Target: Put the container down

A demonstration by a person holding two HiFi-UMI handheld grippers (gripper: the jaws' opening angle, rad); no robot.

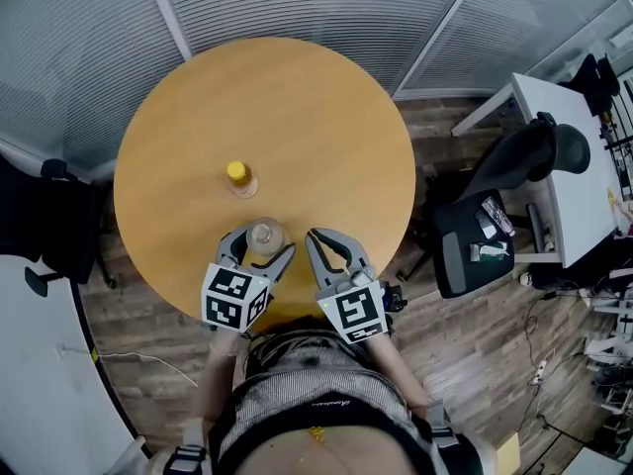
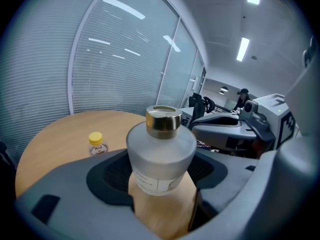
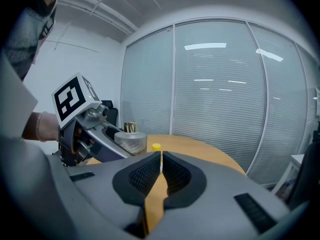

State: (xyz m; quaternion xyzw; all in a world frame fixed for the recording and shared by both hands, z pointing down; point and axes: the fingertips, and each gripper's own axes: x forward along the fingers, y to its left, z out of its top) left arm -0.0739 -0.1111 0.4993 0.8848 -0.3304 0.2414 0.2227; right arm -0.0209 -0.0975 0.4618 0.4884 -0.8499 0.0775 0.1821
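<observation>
The left claw (image 2: 160,170) is clamped on the frosted container (image 2: 161,159), its gold cap upright, the pads pressing both sides of the body. In the head view the container (image 1: 264,235) stands at the tabletop's (image 1: 297,117) 6 o'clock edge. A small yellow-capped bottle (image 1: 240,177) stands at its 11 o'clock, apart. The right claw (image 3: 160,156), at 3 o'clock of the left, is clenched on nothing.

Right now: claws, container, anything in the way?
Left claw shut on frosted bottle. Right claw shut, empty. Small yellow-capped bottle further out on table, clear of the claws.
</observation>
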